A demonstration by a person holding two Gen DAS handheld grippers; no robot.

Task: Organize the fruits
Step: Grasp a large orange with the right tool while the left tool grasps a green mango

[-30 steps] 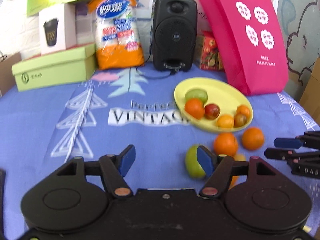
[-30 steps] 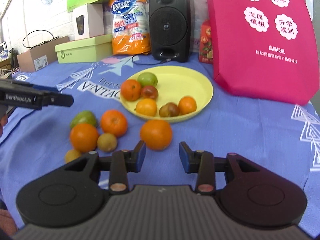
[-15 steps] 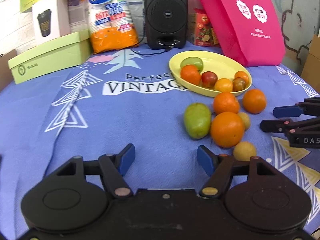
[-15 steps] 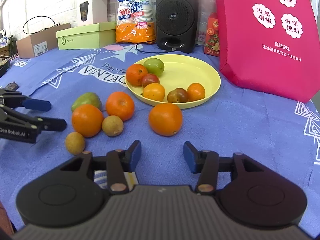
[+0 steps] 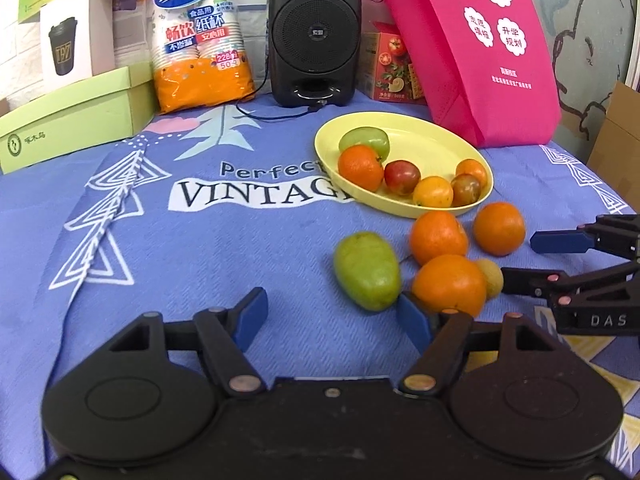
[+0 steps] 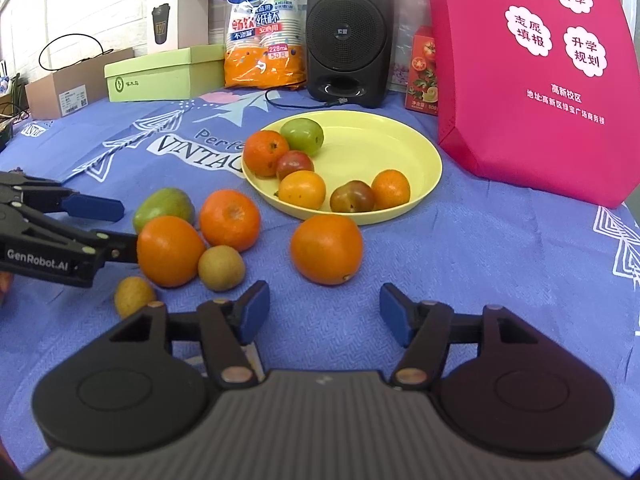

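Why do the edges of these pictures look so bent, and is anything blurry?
Left wrist view: fisheye lens bows the green box and darkens the corners; the green mango looks slightly soft. Right wrist view: same curving, pink bag bulges; fruit on the yellow plate is sharp.

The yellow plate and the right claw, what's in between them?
One big orange sits on the blue cloth between the yellow plate and the right gripper, whose jaws are opening with nothing between them. The right wrist view shows it best.

Loose fruit (image 6: 327,249) lies before the plate (image 6: 408,148), speaker (image 6: 347,32) behind.
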